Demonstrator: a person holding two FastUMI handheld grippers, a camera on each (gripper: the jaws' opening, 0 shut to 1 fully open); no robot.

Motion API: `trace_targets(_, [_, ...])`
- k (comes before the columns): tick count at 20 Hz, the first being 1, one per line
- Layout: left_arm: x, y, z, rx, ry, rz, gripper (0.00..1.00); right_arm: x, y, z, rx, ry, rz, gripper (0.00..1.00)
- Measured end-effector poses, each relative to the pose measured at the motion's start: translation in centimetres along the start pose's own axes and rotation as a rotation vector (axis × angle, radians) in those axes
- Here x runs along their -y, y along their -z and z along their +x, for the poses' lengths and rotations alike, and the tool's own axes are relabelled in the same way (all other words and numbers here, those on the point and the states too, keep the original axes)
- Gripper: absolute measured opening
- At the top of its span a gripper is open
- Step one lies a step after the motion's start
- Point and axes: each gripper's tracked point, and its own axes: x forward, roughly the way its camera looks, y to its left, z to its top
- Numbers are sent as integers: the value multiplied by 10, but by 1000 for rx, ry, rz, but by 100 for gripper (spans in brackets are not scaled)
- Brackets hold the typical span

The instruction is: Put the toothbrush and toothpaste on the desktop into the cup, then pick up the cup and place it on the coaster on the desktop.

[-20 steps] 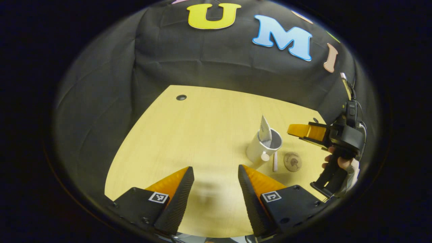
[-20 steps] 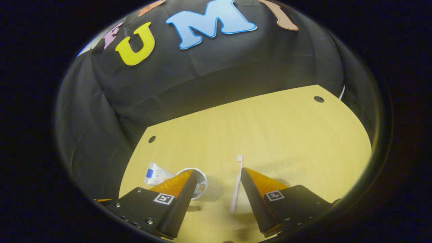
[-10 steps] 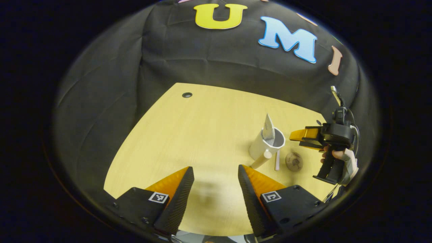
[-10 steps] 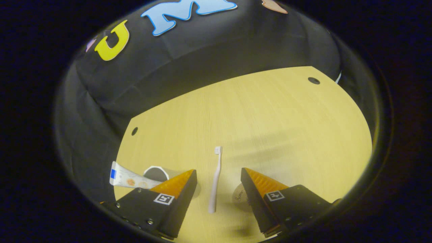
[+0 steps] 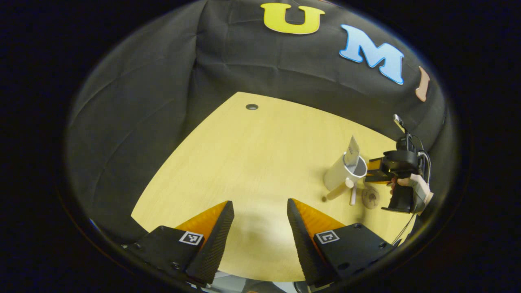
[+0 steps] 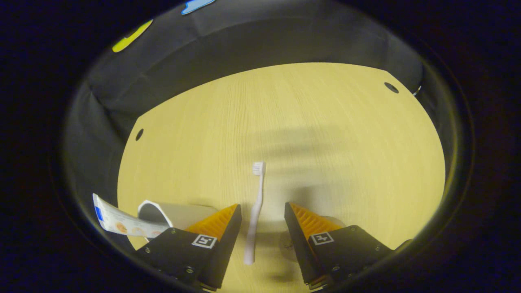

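The white toothbrush (image 6: 255, 211) lies flat on the wooden desktop (image 6: 309, 122), head pointing away. My right gripper (image 6: 262, 208) is open and hangs low over it, one finger on each side of the handle. Just left stands the white cup (image 6: 179, 209) with the toothpaste tube (image 6: 122, 221) sticking out. The round coaster (image 6: 289, 250) peeks out beside the right finger. In the left gripper view, the cup (image 5: 338, 176), tube (image 5: 352, 149), toothbrush (image 5: 353, 196) and coaster (image 5: 371, 198) sit far right, with the hand-held right gripper (image 5: 372, 173) over them. My left gripper (image 5: 260, 208) is open and holds nothing.
The desktop (image 5: 252, 162) has a small dark cable hole (image 5: 252, 107) near its far edge, and two more holes (image 6: 139, 134) (image 6: 391, 87) sit at its far corners. The black cloth wall closes in the back and sides. A person's hand (image 5: 415, 183) holds the right gripper.
The right gripper has tipped down and sunk toward the desktop, bringing the toothbrush handle between its open fingers. The left gripper has swung left, away from the cup.
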Motion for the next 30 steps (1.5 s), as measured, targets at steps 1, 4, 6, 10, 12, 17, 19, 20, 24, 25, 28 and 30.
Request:
trace_targets(1, [-3, 1, -1, -3, -5, -8, 85, 0, 4, 1, -17, 3, -8, 69])
trace_targets(4, [-7, 4, 0, -8, -13, -26, 85, 0, 6, 6, -37, 28, -23, 55])
trace_targets(6, [-10, 7, 1, -14, -14, -36, 85, 0, 10, 7, -65, 44, -49, 55])
trace_targets(10, [-13, 7, 4, -17, -14, -45, 85, 6, 8, 10, -67, 91, -81, 22])
trace_targets(12, [-12, 6, 3, -17, -12, -41, 85, 5, 1, 11, -35, 97, -53, 22])
trace_targets(17, [-13, 7, 2, -15, -13, -47, 85, 6, 4, 6, -79, 72, -7, 4])
trace_targets(19, [-14, 7, 0, -12, -13, -41, 83, 8, 1, 3, -74, 53, 9, 2])
trace_targets(20, [-14, 6, 0, -9, -16, -35, 82, 6, -4, 0, -57, 34, 23, 2])
trace_targets(24, [-12, 5, 1, -10, -16, -37, 85, 3, -30, -26, 18, -34, 89, 2])
trace_targets(25, [-12, 6, 2, -10, -14, -36, 85, 0, -37, -34, 41, -52, 106, 2])
trace_targets(28, [-7, 4, 1, -9, -5, -25, 82, -8, -61, -57, 110, -102, 141, 2])
trace_targets(30, [-5, 3, 1, -7, 0, -22, 85, -18, -79, -70, 158, -135, 168, 2])
